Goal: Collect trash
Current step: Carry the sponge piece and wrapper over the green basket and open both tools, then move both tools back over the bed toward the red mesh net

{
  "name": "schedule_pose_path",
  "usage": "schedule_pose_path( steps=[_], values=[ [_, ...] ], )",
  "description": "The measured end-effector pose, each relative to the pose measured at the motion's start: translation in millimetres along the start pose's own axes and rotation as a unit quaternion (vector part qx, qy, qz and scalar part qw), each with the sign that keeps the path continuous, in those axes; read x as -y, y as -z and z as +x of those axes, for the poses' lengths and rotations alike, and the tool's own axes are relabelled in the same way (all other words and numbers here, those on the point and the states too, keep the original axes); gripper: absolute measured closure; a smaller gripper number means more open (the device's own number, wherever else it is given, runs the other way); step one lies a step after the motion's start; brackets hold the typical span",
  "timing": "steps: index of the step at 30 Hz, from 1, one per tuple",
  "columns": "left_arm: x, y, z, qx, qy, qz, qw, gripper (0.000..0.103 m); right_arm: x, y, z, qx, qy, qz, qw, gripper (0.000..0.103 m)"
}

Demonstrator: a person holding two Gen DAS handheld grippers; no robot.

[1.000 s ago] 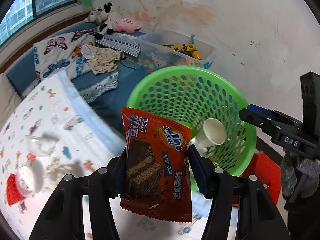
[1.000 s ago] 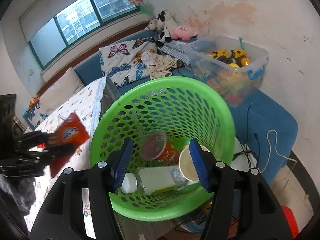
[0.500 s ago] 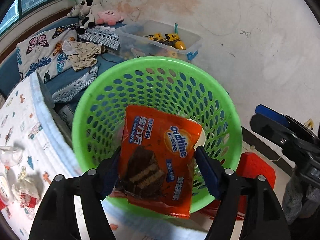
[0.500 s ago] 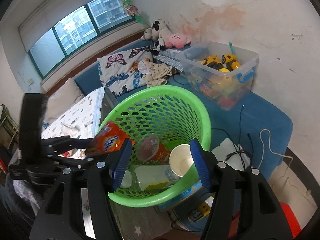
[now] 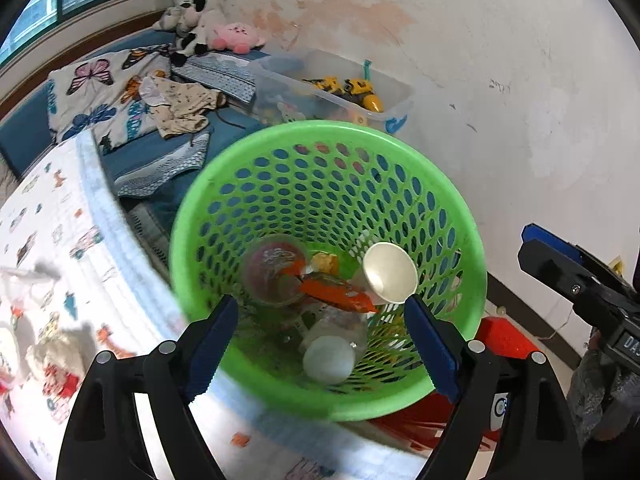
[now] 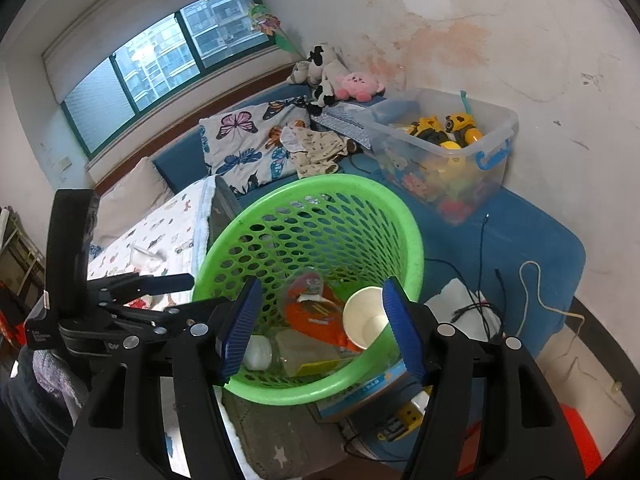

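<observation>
We see the blue bed (image 6: 520, 236) along the stained wall, with a butterfly-print pillow (image 6: 248, 144) and a clear toy bin (image 6: 448, 152) on it, and beside it a surface under a white printed cloth (image 5: 52, 240). Against that cloth's edge stands the green basket (image 5: 460, 216), its perforated wall open toward us. Our left gripper (image 5: 320, 340) hangs above the basket's near rim, its jaws opening with nothing between the blue pads. Our right gripper (image 6: 322, 326) looks into the same basket from the other side, jaws likewise opening and empty; whether its pads touch the rim we cannot tell. Inside the basket lie a clear plastic bottle (image 6: 304, 354) with a white cap, a clear lidded cup (image 5: 276, 268), a white paper cup (image 5: 390, 272) tipped on its side, and the orange snack wrapper (image 5: 336, 290), resting on the other trash between the two cups.
</observation>
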State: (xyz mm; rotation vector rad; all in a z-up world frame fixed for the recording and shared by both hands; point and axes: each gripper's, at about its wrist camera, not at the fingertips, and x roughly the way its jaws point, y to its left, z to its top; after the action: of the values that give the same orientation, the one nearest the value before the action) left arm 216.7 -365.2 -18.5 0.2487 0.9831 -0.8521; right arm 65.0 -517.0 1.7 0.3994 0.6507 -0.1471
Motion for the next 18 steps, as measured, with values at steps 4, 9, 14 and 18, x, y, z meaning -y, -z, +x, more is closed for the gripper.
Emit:
schedule_pose_path(
  steps=[4, 9, 14, 18],
  values=[
    [-15.8, 8.9, -17.0, 0.013, -0.013, -0.013, 0.9997, 0.021, -10.4, 1.4, 1.6, -0.003, -0.006, -0.007, 1.0, 0.038],
    [-33.0, 20.5, -34.6, 0.025, -0.033, -0.024, 0.9988, 0.021, -23.5, 1.8, 2.8, -0.005, -0.014, -0.016, 1.0, 0.038],
    [-51.9, 35.2, -52.0, 0.036, -0.059, -0.032, 0.9971, 0.021, -41.2, 2.7, 6.9, -0.01, -0.025, -0.028, 0.999, 0.037],
    [-73.5, 45.8, -64.5, 0.042, -0.076, -0.052, 0.9948, 0.021, -56.7, 5.2, 12.7, -0.018, -0.036, -0.043, 0.998, 0.037]
  ],
)
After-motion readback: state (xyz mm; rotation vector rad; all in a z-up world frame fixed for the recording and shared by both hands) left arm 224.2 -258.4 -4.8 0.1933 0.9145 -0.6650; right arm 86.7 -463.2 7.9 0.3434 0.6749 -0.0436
